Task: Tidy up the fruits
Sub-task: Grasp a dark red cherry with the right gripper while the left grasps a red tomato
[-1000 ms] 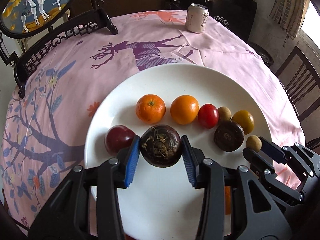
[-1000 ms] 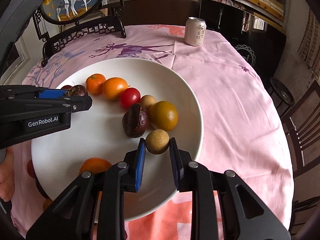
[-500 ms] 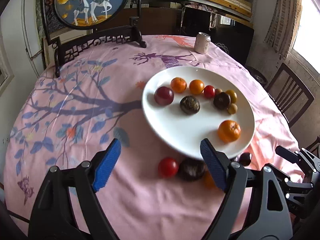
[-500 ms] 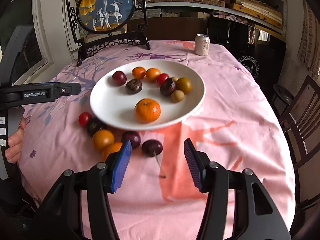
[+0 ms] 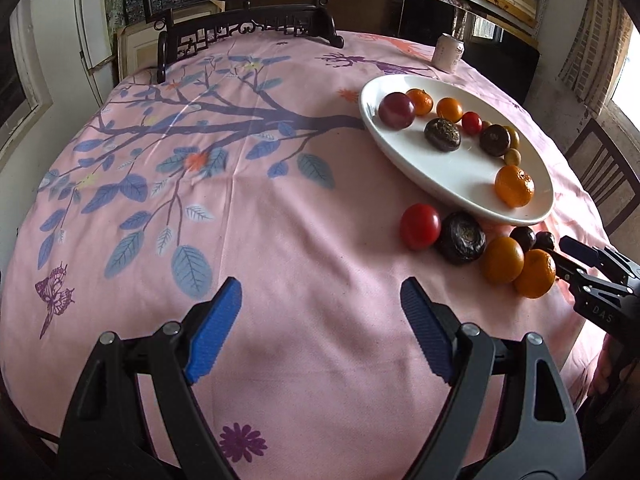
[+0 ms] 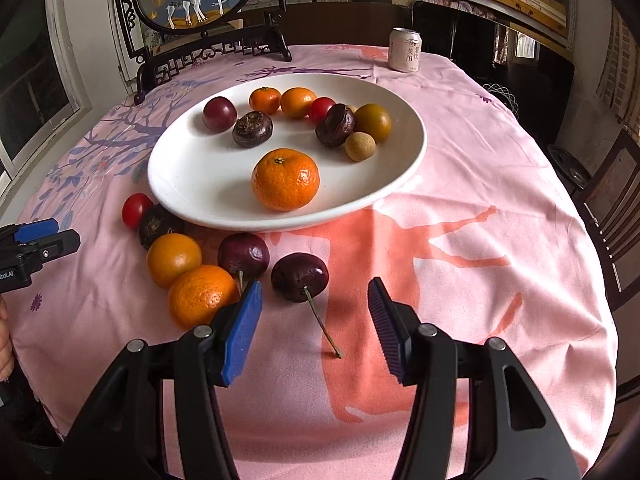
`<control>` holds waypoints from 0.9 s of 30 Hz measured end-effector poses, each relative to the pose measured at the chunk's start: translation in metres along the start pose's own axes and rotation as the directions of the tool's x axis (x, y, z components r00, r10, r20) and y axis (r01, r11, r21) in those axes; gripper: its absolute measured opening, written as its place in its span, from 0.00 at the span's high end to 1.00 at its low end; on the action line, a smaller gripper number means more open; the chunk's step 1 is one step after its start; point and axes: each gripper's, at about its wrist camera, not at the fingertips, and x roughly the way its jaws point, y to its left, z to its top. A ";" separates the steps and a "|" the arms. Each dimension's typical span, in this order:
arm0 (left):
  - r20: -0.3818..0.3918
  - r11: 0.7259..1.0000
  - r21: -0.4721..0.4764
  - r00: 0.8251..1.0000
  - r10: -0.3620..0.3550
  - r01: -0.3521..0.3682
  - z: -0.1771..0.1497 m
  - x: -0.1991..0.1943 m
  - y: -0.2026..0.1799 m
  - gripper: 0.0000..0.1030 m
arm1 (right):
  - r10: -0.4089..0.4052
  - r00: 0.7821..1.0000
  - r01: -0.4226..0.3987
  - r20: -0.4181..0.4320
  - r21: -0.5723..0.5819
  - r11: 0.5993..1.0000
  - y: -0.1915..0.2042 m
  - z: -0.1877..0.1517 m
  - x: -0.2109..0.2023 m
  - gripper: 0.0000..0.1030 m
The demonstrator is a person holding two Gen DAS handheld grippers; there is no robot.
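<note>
Fruits: nine on the white plate (image 6: 404,160), six loose at the counter's near edge. Right tool (image 6: 314,320) and left tool (image 5: 320,320) both spread, empty. Next I'd grab the stemmed cherry (image 6: 300,277).

white plate (image 6: 404,168), pink tree-print tablecloth (image 5: 200,160), orange tangerine (image 6: 285,179), dark cherry (image 6: 300,277)

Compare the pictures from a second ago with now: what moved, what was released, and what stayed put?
Both grippers let go and drew back off the plate: the left gripper released the dark fruit, the right gripper the small tan fruit. Both are open and empty. Fruits, plate and can stayed.
</note>
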 end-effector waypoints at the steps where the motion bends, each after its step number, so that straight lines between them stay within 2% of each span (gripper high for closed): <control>1: -0.002 1.000 0.001 1.000 -0.003 0.003 0.000 0.000 -0.001 0.19 | -0.001 1.000 0.001 0.003 0.003 1.000 0.000 0.001 0.003 0.46; 2: -0.004 1.000 0.004 1.000 -0.005 0.005 0.000 0.001 -0.003 0.19 | -0.010 1.000 0.010 0.010 0.008 1.000 -0.002 0.002 0.005 0.46; 3: -0.006 1.000 0.007 1.000 -0.005 0.005 0.001 0.001 -0.004 0.19 | -0.008 1.000 0.008 0.003 0.012 1.000 -0.003 0.003 0.008 0.56; 4: -0.010 1.000 0.011 1.000 -0.004 0.004 0.001 0.002 -0.006 0.19 | 0.013 1.000 -0.013 -0.011 0.017 1.000 -0.004 0.003 0.012 0.70; 8: -0.028 1.000 0.030 1.000 0.000 0.001 0.001 0.007 -0.011 0.19 | 0.047 0.999 -0.047 -0.012 0.009 0.999 -0.001 0.002 0.007 0.70; 13: -0.044 0.997 0.070 0.999 0.019 -0.016 0.009 0.025 -0.024 0.19 | 0.041 0.999 -0.041 0.030 0.017 0.999 -0.002 -0.004 -0.017 0.70; 17: -0.087 0.995 0.095 0.996 -0.023 0.031 0.015 0.043 -0.038 0.19 | 0.056 0.997 -0.058 0.045 0.046 0.997 -0.010 -0.008 -0.030 0.70; 21: -0.080 0.992 0.122 0.996 0.026 -0.016 0.026 0.054 -0.051 0.21 | 0.090 0.994 -0.095 0.054 0.087 0.992 -0.020 -0.011 -0.037 0.70; 24: -0.077 0.994 0.107 0.997 0.015 -0.007 0.036 0.060 -0.051 0.28 | 0.092 0.993 -0.099 0.067 0.097 0.990 -0.021 -0.012 -0.042 0.70; 26: -0.064 0.994 0.108 0.998 -0.006 0.013 0.039 0.059 -0.052 0.54 | 0.099 0.993 -0.105 0.072 0.095 0.990 -0.020 -0.013 -0.044 0.70; 27: -0.059 0.994 0.109 0.998 -0.009 0.016 0.040 0.059 -0.054 0.57 | 0.099 0.992 -0.106 0.073 0.095 0.990 -0.019 -0.014 -0.045 0.70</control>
